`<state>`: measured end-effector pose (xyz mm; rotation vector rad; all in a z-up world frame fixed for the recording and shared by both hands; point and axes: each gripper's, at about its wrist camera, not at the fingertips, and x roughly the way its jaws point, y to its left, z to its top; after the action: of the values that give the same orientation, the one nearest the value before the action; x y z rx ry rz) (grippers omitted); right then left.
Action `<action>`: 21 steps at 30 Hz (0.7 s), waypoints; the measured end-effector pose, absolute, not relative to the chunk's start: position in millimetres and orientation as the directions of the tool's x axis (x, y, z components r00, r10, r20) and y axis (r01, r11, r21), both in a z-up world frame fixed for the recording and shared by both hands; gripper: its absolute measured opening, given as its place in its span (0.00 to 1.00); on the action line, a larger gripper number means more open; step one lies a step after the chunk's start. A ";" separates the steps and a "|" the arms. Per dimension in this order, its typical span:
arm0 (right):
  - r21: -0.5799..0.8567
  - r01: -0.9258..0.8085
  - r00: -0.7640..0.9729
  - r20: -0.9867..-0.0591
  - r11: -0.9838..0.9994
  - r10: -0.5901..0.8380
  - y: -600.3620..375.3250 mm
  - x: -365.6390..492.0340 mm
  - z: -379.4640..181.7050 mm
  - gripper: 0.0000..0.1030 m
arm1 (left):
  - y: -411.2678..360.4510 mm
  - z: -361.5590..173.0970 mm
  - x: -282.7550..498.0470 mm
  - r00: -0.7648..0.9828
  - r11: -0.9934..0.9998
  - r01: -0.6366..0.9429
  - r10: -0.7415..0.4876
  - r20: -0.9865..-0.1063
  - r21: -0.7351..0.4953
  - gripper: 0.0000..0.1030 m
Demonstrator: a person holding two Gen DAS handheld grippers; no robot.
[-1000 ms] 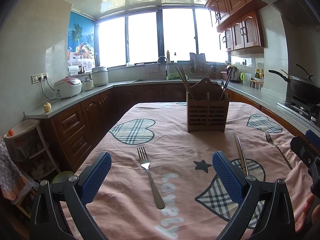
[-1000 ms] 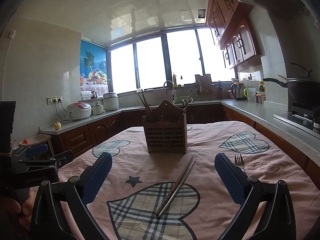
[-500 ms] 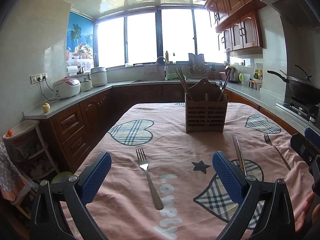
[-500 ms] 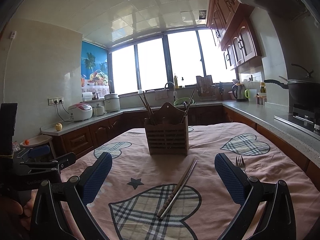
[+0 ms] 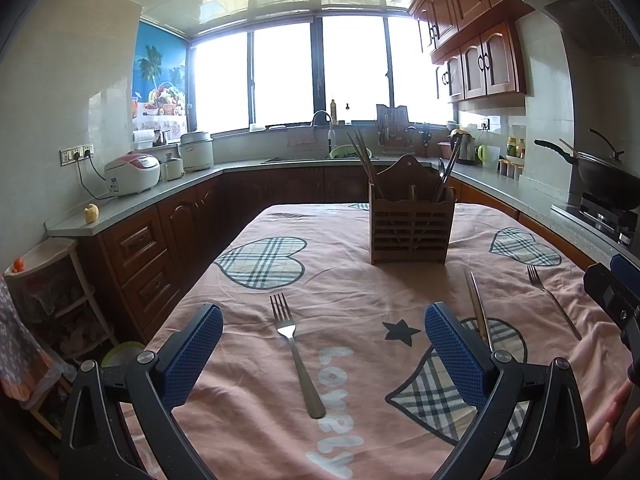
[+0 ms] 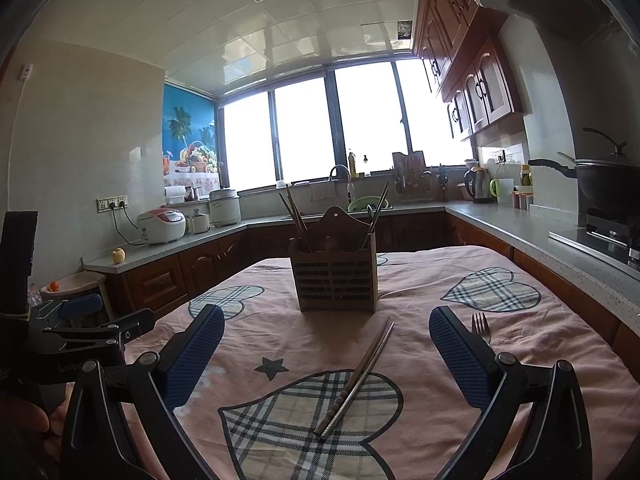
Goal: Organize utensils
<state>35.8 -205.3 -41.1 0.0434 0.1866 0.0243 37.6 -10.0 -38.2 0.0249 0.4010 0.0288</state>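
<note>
Left wrist view shows my left fingers (image 5: 324, 350) spread wide above the pink heart-patterned bench cloth (image 5: 360, 280), a steel fork (image 5: 294, 350) lying between them. My right fingers (image 6: 326, 356) gape too, over paired metal chopsticks (image 6: 356, 378). Beyond stands the slatted wooden utensil holder (image 6: 335, 280); a second fork (image 6: 480, 326) lies right.

Pink tablecloth (image 5: 352, 280) with plaid hearts; brown slatted holder (image 5: 411, 230); silver fork (image 5: 296, 354); blue-padded jaws
</note>
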 end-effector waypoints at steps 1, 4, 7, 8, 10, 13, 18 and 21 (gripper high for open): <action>0.045 -0.020 0.982 -0.185 0.999 0.028 -205.6 35.8 -41.1 1.00 | -9.7 -38.2 37.8 0.920 0.999 -0.023 0.033 -0.390 0.030 0.99; 0.046 -0.020 0.982 -0.186 0.999 0.028 -205.7 35.8 -41.1 1.00 | -9.9 -38.5 38.0 0.920 0.999 -0.022 0.031 -0.391 0.029 0.99; 0.048 -0.021 0.982 -0.186 0.999 0.030 -205.9 35.8 -41.0 1.00 | -10.0 -38.6 38.2 0.920 0.999 -0.021 0.030 -0.392 0.028 0.99; 0.049 -0.021 0.982 -0.186 0.999 0.030 -205.7 35.8 -40.8 1.00 | -10.3 -38.8 38.3 0.919 0.999 -0.020 0.030 -0.392 0.028 0.99; 0.048 -0.023 0.983 -0.183 0.999 0.031 -205.8 35.5 -41.0 1.00 | -10.4 -38.9 38.4 0.919 0.999 -0.019 0.029 -0.393 0.028 0.99; 0.048 -0.024 0.983 -0.181 0.999 0.032 -205.5 35.3 -41.1 1.00 | -10.8 -38.9 38.7 0.919 0.999 -0.021 0.031 -0.392 0.031 0.99; 0.048 -0.027 0.983 -0.178 0.998 0.035 -204.8 35.4 -40.0 1.00 | -11.2 -39.0 38.7 0.919 0.999 -0.021 0.031 -0.392 0.031 0.99; 0.049 -0.027 0.983 -0.178 0.998 0.035 -204.8 35.5 -39.8 1.00 | -11.2 -38.9 38.7 0.919 0.999 -0.021 0.031 -0.392 0.031 0.99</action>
<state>35.5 -204.8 -39.8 0.0469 0.1801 0.0314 38.7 -11.2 -38.9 0.0266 0.4035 0.0266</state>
